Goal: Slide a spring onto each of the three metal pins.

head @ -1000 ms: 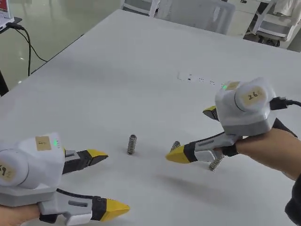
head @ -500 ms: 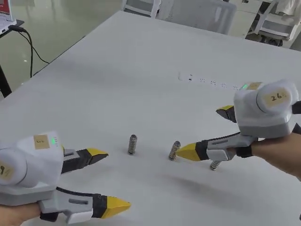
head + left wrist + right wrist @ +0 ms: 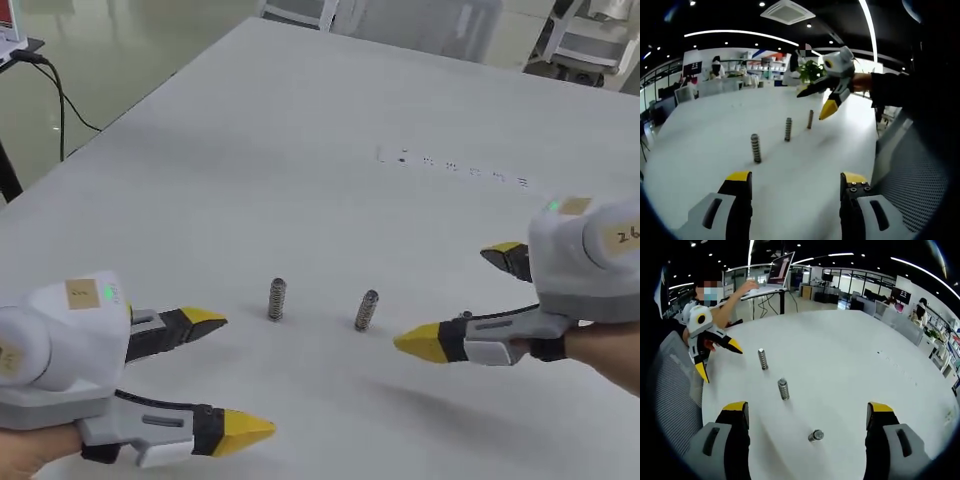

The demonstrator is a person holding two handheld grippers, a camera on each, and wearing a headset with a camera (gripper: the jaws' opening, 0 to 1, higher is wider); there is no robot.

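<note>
Three upright metal pins, each with a spring around it, stand in a row on the white table (image 3: 300, 150). The head view shows the left spring (image 3: 277, 299) and the middle spring (image 3: 367, 310). In the left gripper view they are the near spring (image 3: 756, 148), the middle spring (image 3: 788, 129) and the far spring (image 3: 810, 119). The right gripper view shows the third spring (image 3: 815, 435) close in front, between its jaws, with the middle spring (image 3: 783, 388) and the far spring (image 3: 762, 359) beyond. My left gripper (image 3: 225, 376) is open at the lower left. My right gripper (image 3: 457, 296) is open, right of the row.
A faint row of marks (image 3: 450, 168) lies on the table farther back. A black cable (image 3: 62, 95) hangs off the left side over the floor. Chairs (image 3: 420, 25) stand at the far edge. A mesh chair back (image 3: 910, 165) is close behind me.
My right gripper has drawn back to the right, away from the middle spring, which now stands in the open. The left gripper has barely moved.
</note>
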